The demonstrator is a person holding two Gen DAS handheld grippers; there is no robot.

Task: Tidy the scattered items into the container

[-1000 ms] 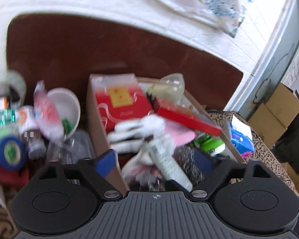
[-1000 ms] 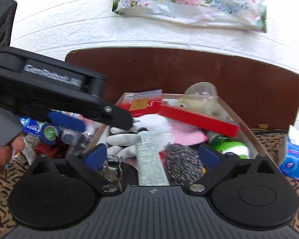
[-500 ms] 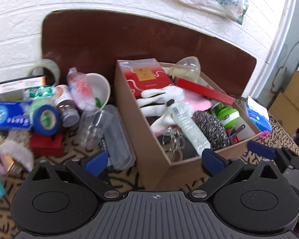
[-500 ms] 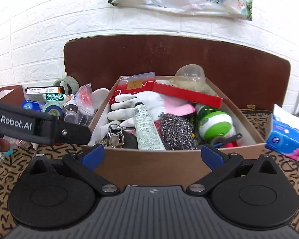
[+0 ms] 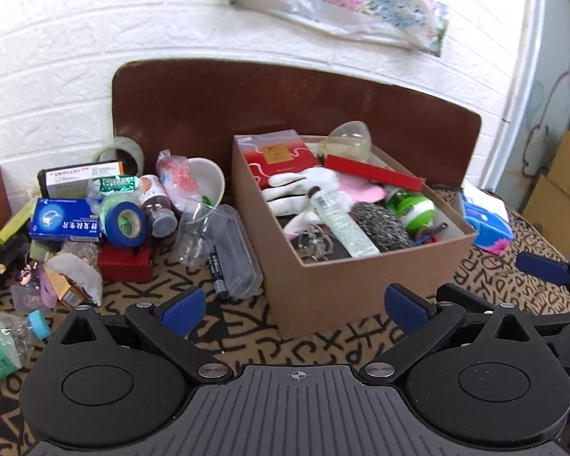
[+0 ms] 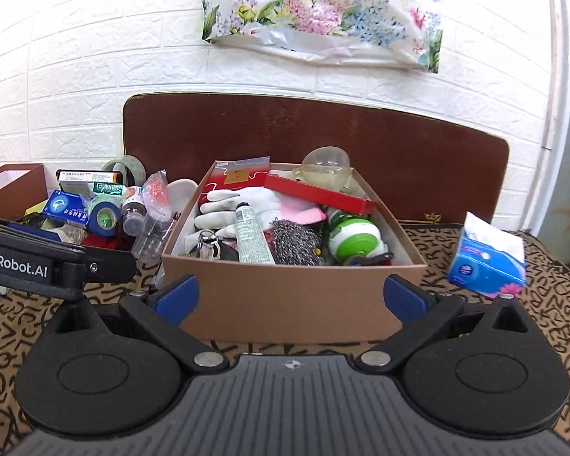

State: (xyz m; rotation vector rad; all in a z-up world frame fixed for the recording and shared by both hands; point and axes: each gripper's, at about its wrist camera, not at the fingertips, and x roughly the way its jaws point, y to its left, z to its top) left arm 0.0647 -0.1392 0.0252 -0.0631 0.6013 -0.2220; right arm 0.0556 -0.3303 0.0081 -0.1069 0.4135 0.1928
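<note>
Both the left gripper and right gripper hang spread apart, holding nothing. The brown cardboard box sits on the patterned cloth; inside, a white tube lies lengthwise, dark cap toward the back wall.

Both grippers share one build: the left gripper and right gripper have matte black linkage arms, round black discs, silver screws, blue fingertip pads and ribbed grey housings with crosshair marks.

- An open brown cardboard box sits upright on the patterned cloth, crowded with gloves, a tube and a steel scourer.
- Scattered items, including blue tape, lie heaped just left of it.
</note>
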